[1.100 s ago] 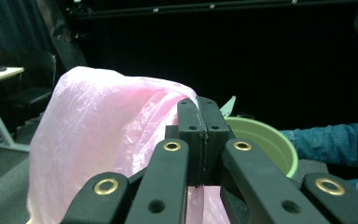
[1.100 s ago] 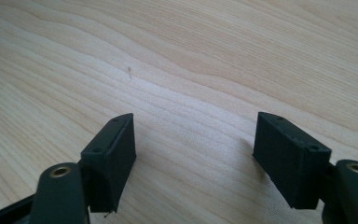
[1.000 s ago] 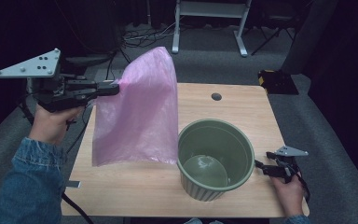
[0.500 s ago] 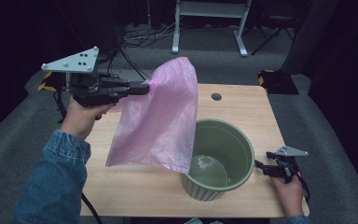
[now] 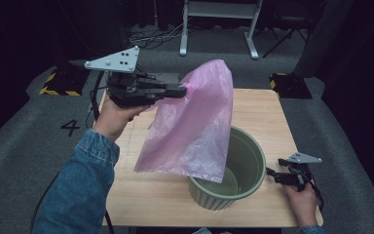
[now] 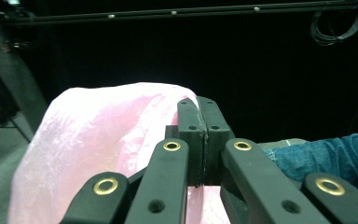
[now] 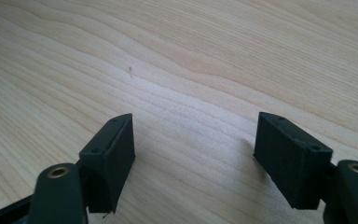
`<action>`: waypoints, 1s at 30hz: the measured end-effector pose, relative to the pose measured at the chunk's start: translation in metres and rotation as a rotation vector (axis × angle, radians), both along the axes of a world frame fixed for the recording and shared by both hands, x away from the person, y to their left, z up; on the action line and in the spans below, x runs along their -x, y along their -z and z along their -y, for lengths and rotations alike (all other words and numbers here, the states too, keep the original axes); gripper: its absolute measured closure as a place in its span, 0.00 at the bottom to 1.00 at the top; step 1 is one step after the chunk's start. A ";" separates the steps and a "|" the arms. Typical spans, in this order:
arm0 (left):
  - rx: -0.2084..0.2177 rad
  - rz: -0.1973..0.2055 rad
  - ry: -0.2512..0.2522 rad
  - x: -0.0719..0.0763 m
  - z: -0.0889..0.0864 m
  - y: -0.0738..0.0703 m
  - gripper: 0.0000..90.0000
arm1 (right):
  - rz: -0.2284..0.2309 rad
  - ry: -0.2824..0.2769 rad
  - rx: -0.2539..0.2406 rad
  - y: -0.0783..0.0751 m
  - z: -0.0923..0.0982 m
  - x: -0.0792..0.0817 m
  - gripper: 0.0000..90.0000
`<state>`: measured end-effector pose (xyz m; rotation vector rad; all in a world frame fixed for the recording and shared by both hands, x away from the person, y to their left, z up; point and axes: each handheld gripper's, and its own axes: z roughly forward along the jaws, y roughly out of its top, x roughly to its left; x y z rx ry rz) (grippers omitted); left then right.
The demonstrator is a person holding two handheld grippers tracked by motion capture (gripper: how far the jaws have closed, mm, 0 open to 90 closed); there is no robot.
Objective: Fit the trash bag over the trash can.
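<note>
A thin pink plastic bag (image 5: 195,131) hangs in the air, its lower edge draped over the near-left rim of a green ribbed bin (image 5: 233,170). My left gripper (image 5: 182,89) is shut on the bag's top corner, held level above the table. In the left gripper view the pink bag (image 6: 88,144) billows left of the closed jaws, and my left gripper (image 6: 198,116) pinches its edge. My right gripper (image 5: 272,174) rests low at the table's right front edge beside the bin. Its jaws stand open over bare wood in the right gripper view, where my right gripper (image 7: 193,140) holds nothing.
The wooden table (image 5: 253,107) has a small round hole near its far edge. A white metal stand (image 5: 219,24) and cables lie on the grey floor beyond. A denim sleeve (image 5: 78,185) comes in from the bottom left.
My left gripper has carried the pink bag to the right, so the bag now hangs over the bin's left rim. The right gripper has stayed where it was.
</note>
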<state>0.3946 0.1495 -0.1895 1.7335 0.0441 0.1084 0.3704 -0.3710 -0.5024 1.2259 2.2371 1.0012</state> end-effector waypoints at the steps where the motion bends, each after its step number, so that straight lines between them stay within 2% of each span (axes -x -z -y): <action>1: -0.001 0.002 0.005 -0.002 0.006 0.001 0.99 | -0.001 0.000 0.000 0.000 0.000 0.000 0.32; 9: -0.033 0.014 0.035 -0.011 0.043 0.007 0.99 | -0.003 -0.004 0.000 0.000 0.000 0.000 0.31; 14: -0.024 0.025 0.026 -0.015 0.061 0.013 0.99 | -0.002 -0.007 0.001 0.000 0.000 0.000 0.31; 17: -0.015 0.018 0.021 -0.019 0.069 0.017 0.99 | 0.000 -0.009 0.002 0.000 0.000 0.000 0.31; 20: -0.039 0.006 0.018 -0.024 0.083 0.024 0.99 | 0.000 -0.009 0.002 0.000 0.000 0.000 0.31; 26: -0.020 0.017 0.025 -0.028 0.098 0.038 0.99 | -0.002 -0.009 0.001 0.000 0.000 0.000 0.31; 30: -0.031 0.020 0.021 -0.030 0.107 0.041 0.99 | -0.002 -0.009 0.001 0.000 0.000 0.000 0.31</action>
